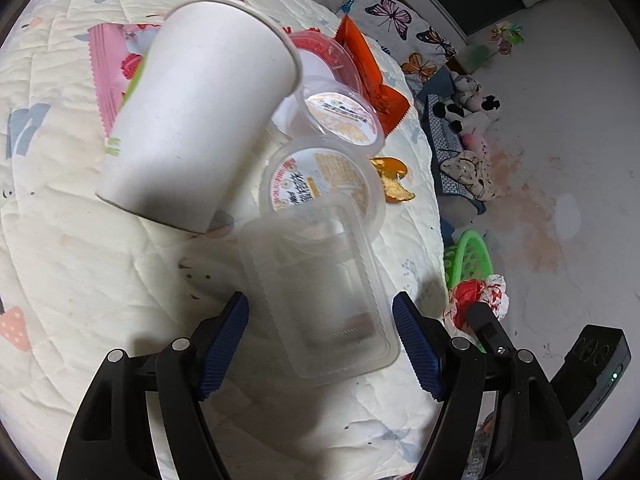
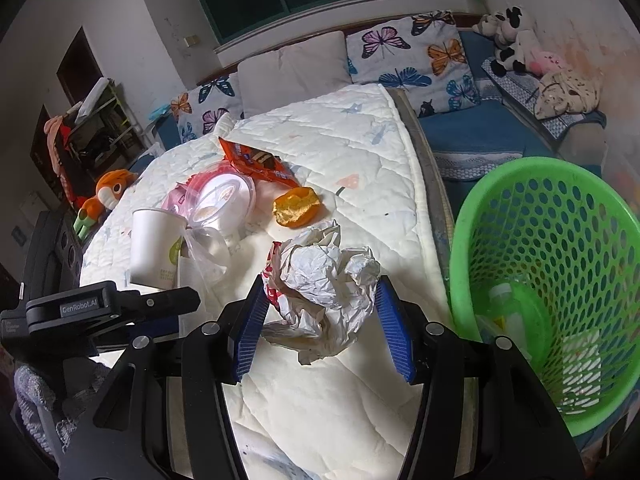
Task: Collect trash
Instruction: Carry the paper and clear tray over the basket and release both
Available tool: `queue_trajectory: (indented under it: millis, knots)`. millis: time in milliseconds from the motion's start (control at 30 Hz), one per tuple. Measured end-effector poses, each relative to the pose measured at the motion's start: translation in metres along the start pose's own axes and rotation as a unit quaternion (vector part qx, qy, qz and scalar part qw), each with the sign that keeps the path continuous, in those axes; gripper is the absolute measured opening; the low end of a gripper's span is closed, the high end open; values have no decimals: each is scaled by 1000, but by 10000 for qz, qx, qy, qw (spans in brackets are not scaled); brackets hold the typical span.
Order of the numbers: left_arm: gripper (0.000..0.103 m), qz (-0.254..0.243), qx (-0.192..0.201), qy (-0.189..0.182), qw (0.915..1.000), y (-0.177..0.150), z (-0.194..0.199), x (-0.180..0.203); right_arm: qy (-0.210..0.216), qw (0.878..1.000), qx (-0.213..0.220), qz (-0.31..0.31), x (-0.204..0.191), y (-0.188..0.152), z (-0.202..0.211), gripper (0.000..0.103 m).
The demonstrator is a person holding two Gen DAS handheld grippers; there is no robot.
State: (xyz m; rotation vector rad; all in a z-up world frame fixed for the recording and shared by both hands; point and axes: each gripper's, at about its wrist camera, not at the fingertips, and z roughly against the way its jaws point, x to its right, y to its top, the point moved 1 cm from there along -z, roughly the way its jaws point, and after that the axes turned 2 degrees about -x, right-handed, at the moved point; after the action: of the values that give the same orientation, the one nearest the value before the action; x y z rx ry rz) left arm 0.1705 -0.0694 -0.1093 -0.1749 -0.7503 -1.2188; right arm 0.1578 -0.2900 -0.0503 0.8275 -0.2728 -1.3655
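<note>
My left gripper [image 1: 320, 340] is open, its blue pads on either side of a clear plastic tray [image 1: 320, 292] lying on the quilt. Beyond it are a white paper cup [image 1: 200, 116], two clear lidded tubs [image 1: 320, 180], a red-rimmed tub [image 1: 324, 52], a pink wrapper [image 1: 108, 76], an orange wrapper [image 1: 368, 72] and an orange peel [image 1: 394, 180]. My right gripper [image 2: 318, 324] is shut on a crumpled white and red paper wrapper [image 2: 324, 284], held above the quilt. A green mesh basket [image 2: 552, 272] stands to its right with some trash inside.
The trash lies on a cream quilted cover [image 2: 360, 152] over a low table. A blue sofa with butterfly cushions [image 2: 404, 56] and plush toys [image 2: 508, 36] is behind. An orange plush toy [image 2: 112, 192] sits at the left. The left gripper's body [image 2: 100, 308] shows at lower left.
</note>
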Motion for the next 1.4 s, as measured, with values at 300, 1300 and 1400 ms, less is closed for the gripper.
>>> queue_trajectory:
  millis: [300,1300,1400]
  knots:
    - [61,-147,137,122,9997,-4,1,7,-65,9999,78,-105,10,-8,14,55]
    - [58,-2431,194,-241,9695,-25,3,140,-951,9904,332,-952,105,-31,64,56]
    - [58,-2613,107,-256,9649,-26,-8,158,-1084,9879,359,-1051,116,-35,68,56]
